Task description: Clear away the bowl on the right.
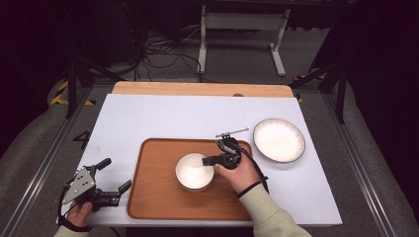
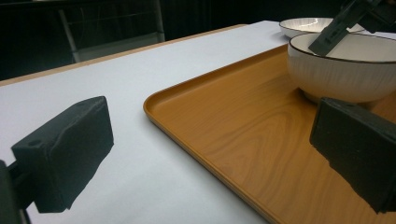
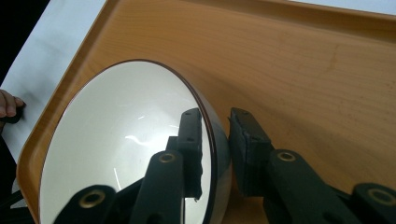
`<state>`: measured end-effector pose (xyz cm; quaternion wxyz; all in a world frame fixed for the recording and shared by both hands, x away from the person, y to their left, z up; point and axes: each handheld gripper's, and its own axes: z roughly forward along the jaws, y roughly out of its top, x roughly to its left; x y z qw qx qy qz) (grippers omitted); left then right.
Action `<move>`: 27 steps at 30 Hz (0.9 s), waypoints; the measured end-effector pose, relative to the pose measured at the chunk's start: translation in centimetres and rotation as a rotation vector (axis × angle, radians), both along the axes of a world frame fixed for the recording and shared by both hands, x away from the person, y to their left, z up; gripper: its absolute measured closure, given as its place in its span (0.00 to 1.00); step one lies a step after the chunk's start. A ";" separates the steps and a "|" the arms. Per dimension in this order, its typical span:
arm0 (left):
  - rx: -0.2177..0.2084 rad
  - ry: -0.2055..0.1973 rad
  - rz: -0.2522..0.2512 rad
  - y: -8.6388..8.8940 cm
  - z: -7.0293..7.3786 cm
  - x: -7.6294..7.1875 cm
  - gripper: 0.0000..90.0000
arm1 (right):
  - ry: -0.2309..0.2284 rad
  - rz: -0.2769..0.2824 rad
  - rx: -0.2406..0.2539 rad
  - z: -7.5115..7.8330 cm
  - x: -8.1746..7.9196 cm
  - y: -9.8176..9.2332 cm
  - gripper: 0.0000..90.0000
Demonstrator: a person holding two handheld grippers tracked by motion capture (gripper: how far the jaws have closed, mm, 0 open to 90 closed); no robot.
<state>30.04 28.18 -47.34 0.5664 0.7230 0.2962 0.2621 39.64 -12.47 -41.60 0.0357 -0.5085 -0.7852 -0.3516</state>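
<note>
A white bowl (image 1: 192, 170) (image 2: 341, 70) (image 3: 121, 140) with a dark rim stands upright in the middle of a wooden tray (image 1: 158, 192) (image 2: 243, 135) (image 3: 303, 70). My right gripper (image 1: 210, 159) (image 3: 215, 121) straddles the bowl's right rim, one pad inside the bowl and one outside. A thin gap shows on each side of the rim, so the pads are not pressing on it. One of that gripper's jaws crosses the bowl's rim at the top right of the left gripper view. My left gripper (image 1: 114, 174) (image 2: 210, 149) rests open near the tray's left edge, with nothing between its jaws.
A white plate (image 1: 279, 139) (image 2: 303, 24) with a dark rim lies on the white table cover (image 1: 148, 118) to the right of the tray. A wooden strip runs along the table's far edge. The tray's raised rim lies just right of my left gripper.
</note>
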 end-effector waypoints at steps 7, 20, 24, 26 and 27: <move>0.001 0.000 0.001 0.0 0.0 0.1 0.00 | -0.053 0.006 -0.018 0.1 -0.2 0.0 0.75; -0.001 0.002 0.000 0.0 0.0 0.0 0.00 | -0.391 0.073 0.041 2.0 -1.1 -1.5 0.60; -0.003 0.003 0.000 0.0 0.0 0.1 0.00 | -0.503 0.110 0.063 2.4 -1.6 -1.8 0.55; -0.002 0.008 0.001 0.0 0.0 0.1 0.00 | -0.525 0.116 0.068 2.4 -1.8 -1.9 0.54; 0.000 0.009 0.000 0.0 0.0 0.1 0.00 | -0.564 0.128 0.079 2.5 -1.9 -2.0 0.52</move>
